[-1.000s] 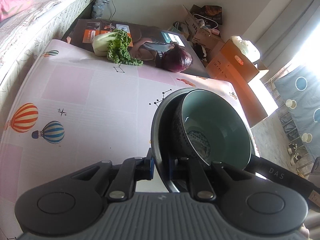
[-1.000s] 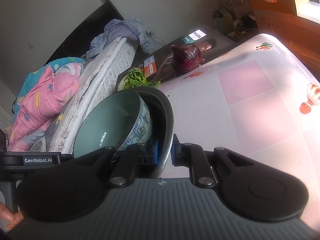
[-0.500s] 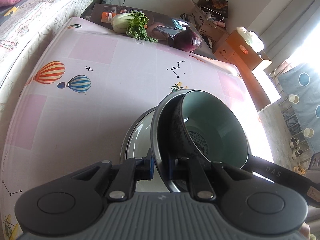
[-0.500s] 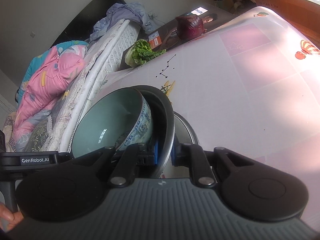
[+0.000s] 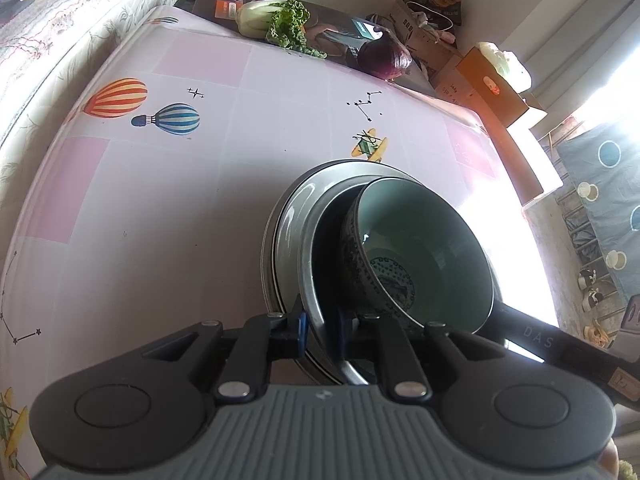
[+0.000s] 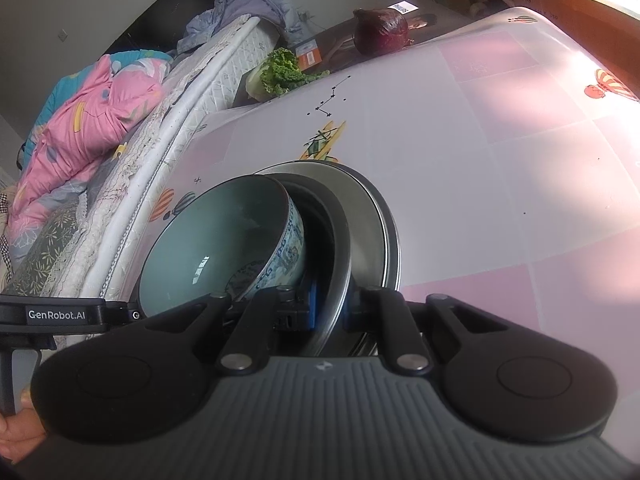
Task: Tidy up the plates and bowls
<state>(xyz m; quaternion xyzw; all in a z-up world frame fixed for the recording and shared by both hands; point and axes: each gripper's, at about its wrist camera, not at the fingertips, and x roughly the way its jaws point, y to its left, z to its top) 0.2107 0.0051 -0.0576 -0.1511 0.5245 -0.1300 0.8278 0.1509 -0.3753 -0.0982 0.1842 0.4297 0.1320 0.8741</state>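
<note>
Two hand-held grippers carry one load. Left hand-held gripper [image 5: 322, 330] clamped on near rim of dark plate [image 5: 310, 280]; right hand-held gripper [image 6: 330, 314] clamped on the rim of that plate at the opposite side. Judged reason: a rim pinch on each side keeps the plate from tipping under its load.

Teal bowl [image 5: 424, 256] rides inside the held plate, leaning toward one edge, blue pattern on its outer wall. Carrying both as a nest makes one trip of two pieces.

Beneath, a stack of grey plates [image 5: 290, 216] rests on the counter [image 5: 160, 220], balloon-print cloth. Held plate sits over the stack, offset and tilted; cannot tell whether it touches yet. Likely step: lowering onto the stack, like with like.

Leafy greens [image 5: 280, 20] and red cabbage [image 5: 384, 58] lie at the far counter edge, well apart. Bed [image 6: 120, 128] runs alongside.

Risk, judged: bowl may slide if tilt grows.
</note>
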